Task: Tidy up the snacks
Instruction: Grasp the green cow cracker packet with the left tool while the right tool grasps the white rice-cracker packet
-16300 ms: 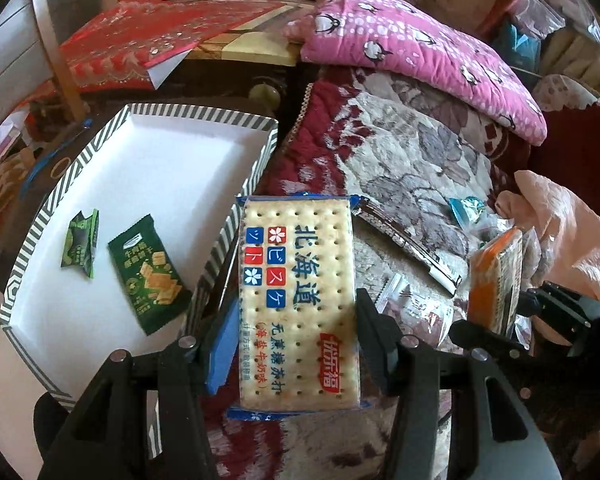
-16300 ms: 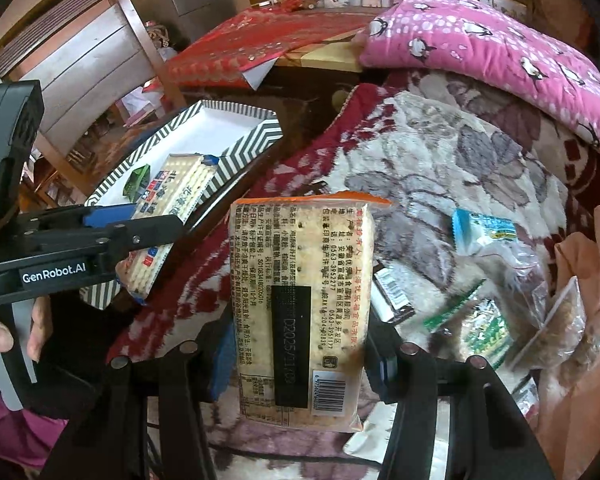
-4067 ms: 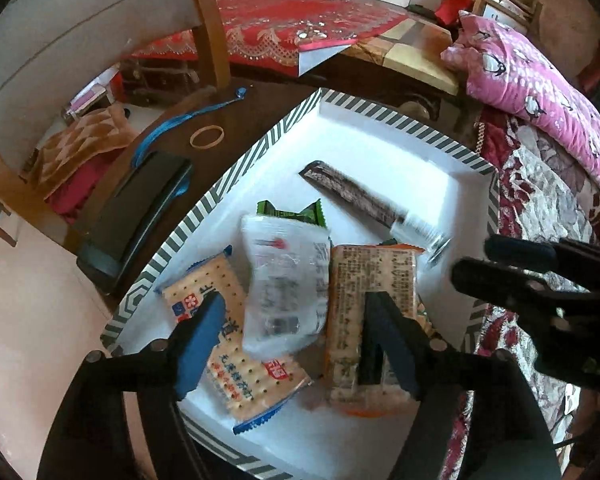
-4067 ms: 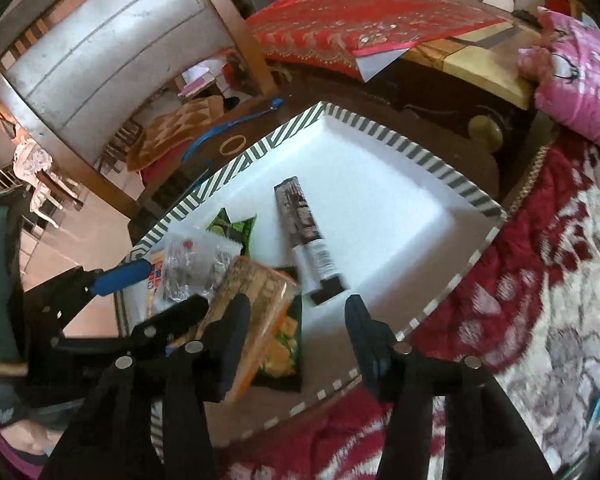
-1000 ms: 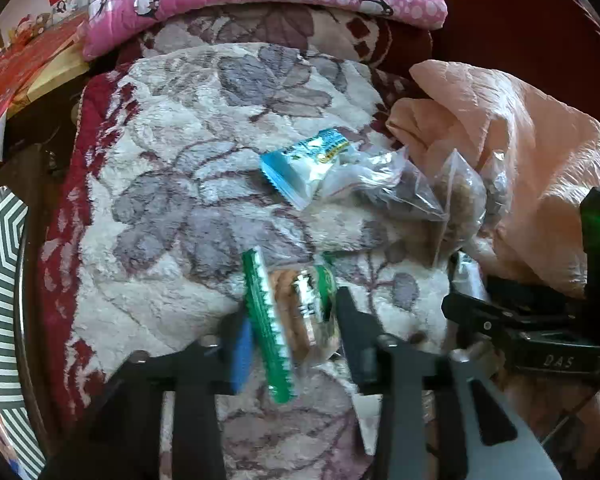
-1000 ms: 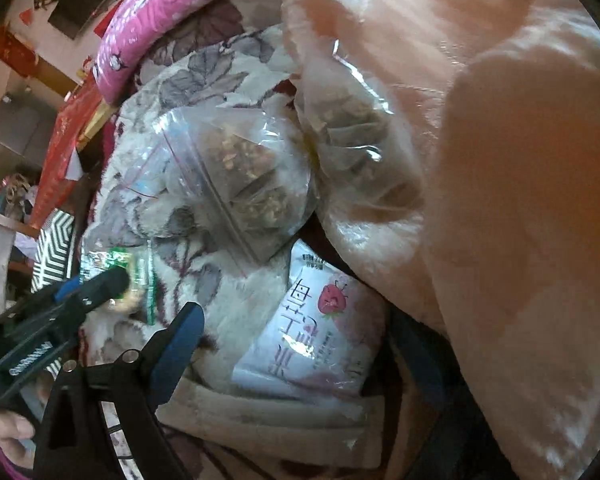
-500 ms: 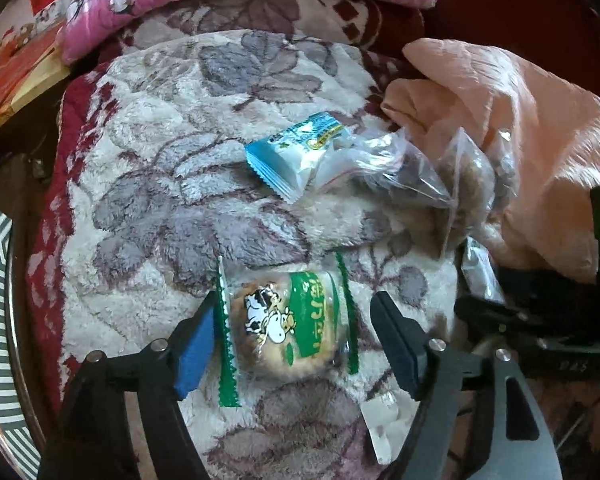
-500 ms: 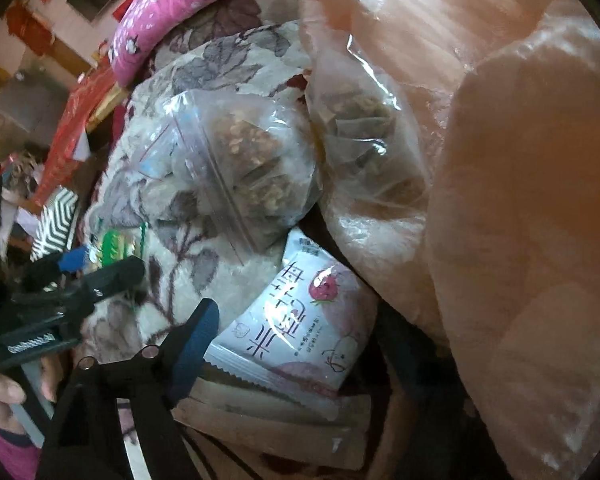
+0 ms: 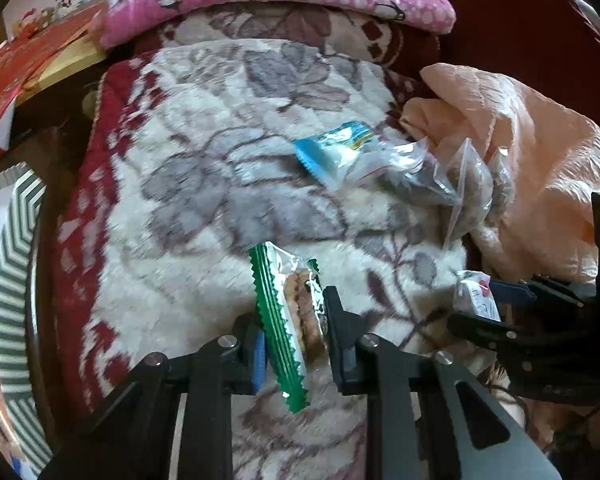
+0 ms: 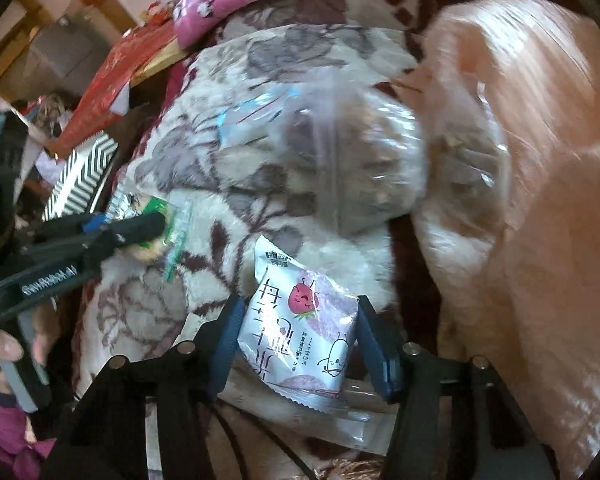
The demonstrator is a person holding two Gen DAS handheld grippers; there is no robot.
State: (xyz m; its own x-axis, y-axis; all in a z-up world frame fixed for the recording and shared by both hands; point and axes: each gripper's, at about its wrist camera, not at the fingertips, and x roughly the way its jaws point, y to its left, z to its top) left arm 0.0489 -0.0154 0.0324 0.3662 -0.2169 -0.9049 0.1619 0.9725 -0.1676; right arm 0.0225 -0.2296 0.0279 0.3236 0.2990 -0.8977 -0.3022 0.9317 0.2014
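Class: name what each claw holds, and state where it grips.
Left claw: green-edged biscuit packet, by its flat faces. Right claw: strawberry snack packet, by its side edges.

We see the cookie packet standing on edge between the left gripper fingers, above the floral blanket. Beyond it lie a small wrapped snack and, to its right, zip bags against the quilt. The striped tray sits far left.
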